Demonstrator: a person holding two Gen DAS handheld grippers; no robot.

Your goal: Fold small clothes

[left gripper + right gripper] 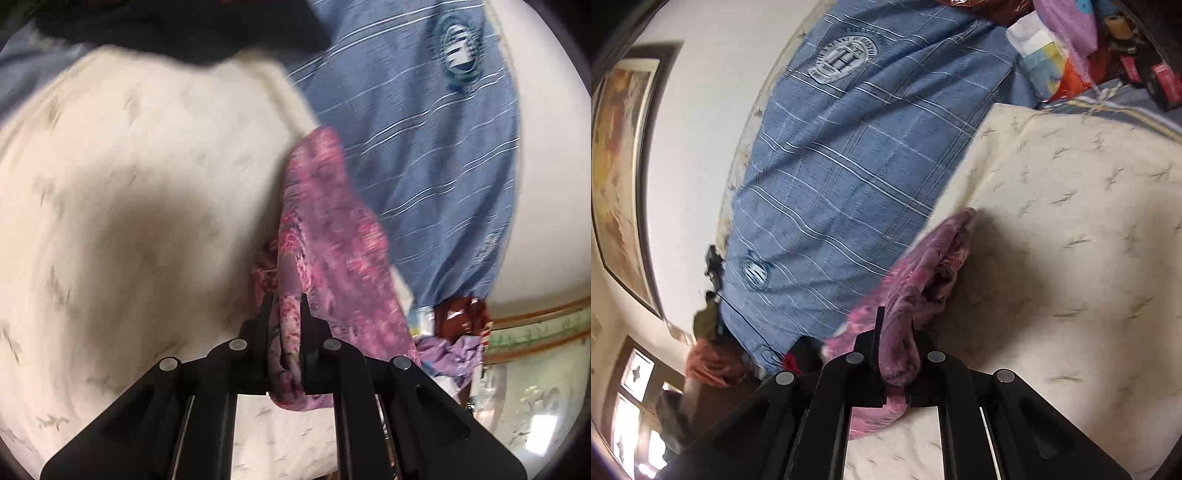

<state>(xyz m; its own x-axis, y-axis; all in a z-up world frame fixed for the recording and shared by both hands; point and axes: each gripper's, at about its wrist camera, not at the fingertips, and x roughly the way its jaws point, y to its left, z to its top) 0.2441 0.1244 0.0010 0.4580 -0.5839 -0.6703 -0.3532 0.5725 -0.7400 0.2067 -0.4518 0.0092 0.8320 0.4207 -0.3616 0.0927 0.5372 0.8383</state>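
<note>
A cream bedspread (122,206) sprigged with grey motifs fills the scene, a blue striped cloth (849,173) lying across its far side against a white wall. Held above the spread between two claws is a small pink floral garment (325,236), thin, limp and light by the look of it, likely to sag and bunch wherever unsupported; its hems or corners seem the best places to take hold. The left gripper (284,306) pinches a gathered fold of the fabric, and the right gripper (897,325) is likewise pressed together on a bunched edge. A round crest (846,57) on the blue cloth bears a large letter H; the ring of lettering around it is too small to read
</note>
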